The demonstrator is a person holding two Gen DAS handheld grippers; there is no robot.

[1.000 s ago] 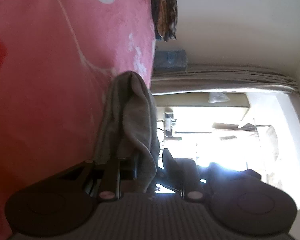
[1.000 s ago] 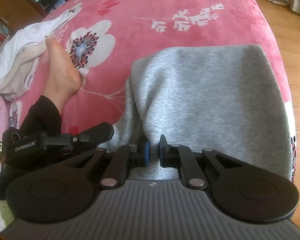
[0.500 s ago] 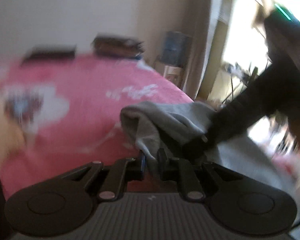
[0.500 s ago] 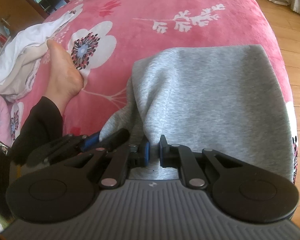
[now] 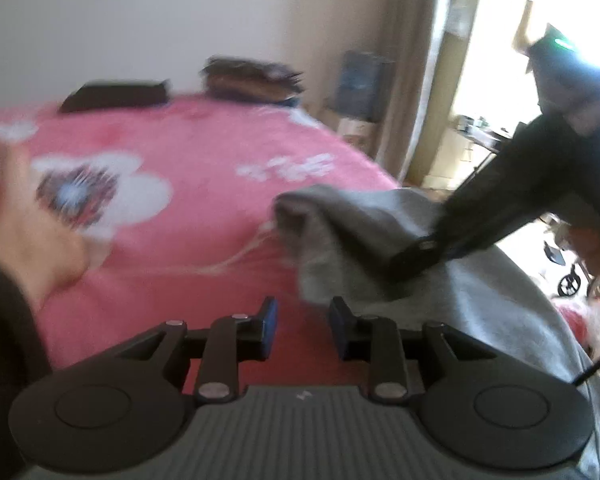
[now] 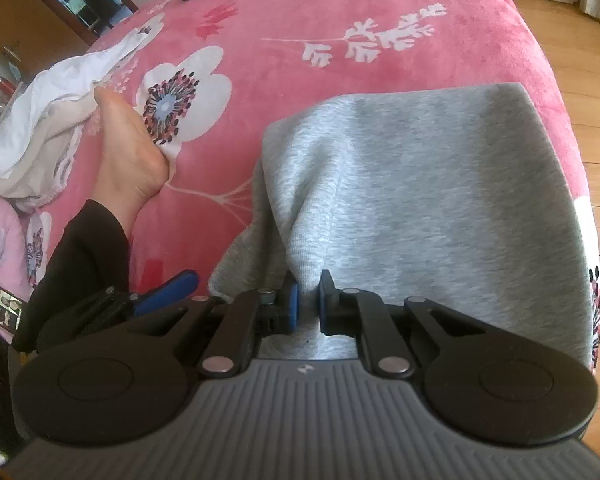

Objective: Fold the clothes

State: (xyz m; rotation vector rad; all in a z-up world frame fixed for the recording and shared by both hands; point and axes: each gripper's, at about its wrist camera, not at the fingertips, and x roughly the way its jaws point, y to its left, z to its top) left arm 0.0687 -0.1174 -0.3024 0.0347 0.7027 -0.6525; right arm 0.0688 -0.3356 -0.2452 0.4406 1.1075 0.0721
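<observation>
- Big picture: a pink flowery bedspread (image 6: 340, 20) covers the whole bed, and a grey sweatshirt (image 6: 440, 184) lies on the corner nearest the wooden floor, partly flat, with one edge bunched up.
- What's changed: a second ago the left gripper (image 5: 303, 328) had a fold of that grey fabric pinched. Now its jaws are opening, there's nothing between them, and the grey fabric hangs just past the tips. Looks like a deliberate let-go after swinging that side over, so I'd guess one fold is roughly laid and the left side is free for the next grab.
- The right gripper (image 6: 305, 308) hasn't budged. It's clamped on a ridge of the sweatshirt's near edge, same as before, pinning it.
- A person's bare foot (image 6: 128, 160) rests on the bedspread beside a white crumpled cloth (image 6: 40, 120), well apart from the sweatshirt.
- Hard to make out: the left view is smeared with blur, so the dark things at the head of the bed are anyone's guess. The window glare washes out the right side. The sweatshirt's near hem is hidden under the right gripper's body.
</observation>
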